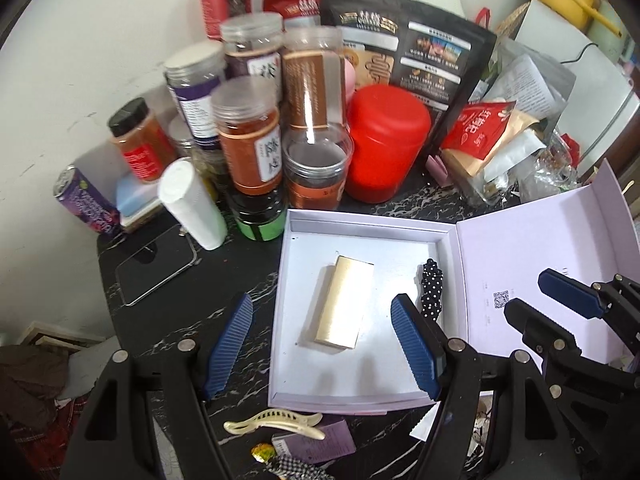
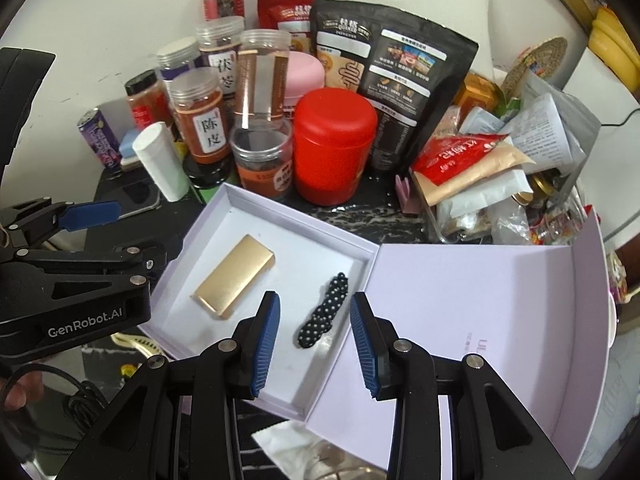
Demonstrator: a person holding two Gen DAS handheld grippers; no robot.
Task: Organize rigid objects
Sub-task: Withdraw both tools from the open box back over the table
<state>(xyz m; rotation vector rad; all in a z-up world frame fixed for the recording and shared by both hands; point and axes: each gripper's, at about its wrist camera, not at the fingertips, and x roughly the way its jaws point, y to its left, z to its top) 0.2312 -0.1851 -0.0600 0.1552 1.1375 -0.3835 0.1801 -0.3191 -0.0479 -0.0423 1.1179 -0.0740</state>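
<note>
An open lilac box (image 1: 285, 280) (image 2: 224, 208) lies on the dark marble table, its lid (image 1: 532, 264) (image 2: 480, 300) folded out to the right. Inside lie a flat gold case (image 1: 344, 308) (image 2: 234, 280) and a black polka-dot hair clip (image 1: 432, 286) (image 2: 324, 316). My left gripper (image 1: 322, 332) is open and empty, above the gold case. My right gripper (image 2: 314, 340) (image 1: 540, 300) is open and empty, just above the polka-dot clip. A cream claw hair clip (image 1: 276, 420) lies on the table in front of the box.
Jars, a red canister (image 1: 384, 144) (image 2: 332, 148), a white bottle (image 1: 192, 204) (image 2: 160, 162), a can and snack bags crowd the back. A phone (image 1: 156, 264) lies left of the box. A purple card (image 1: 316, 444) and wrapped candy (image 1: 262, 452) lie near the front edge.
</note>
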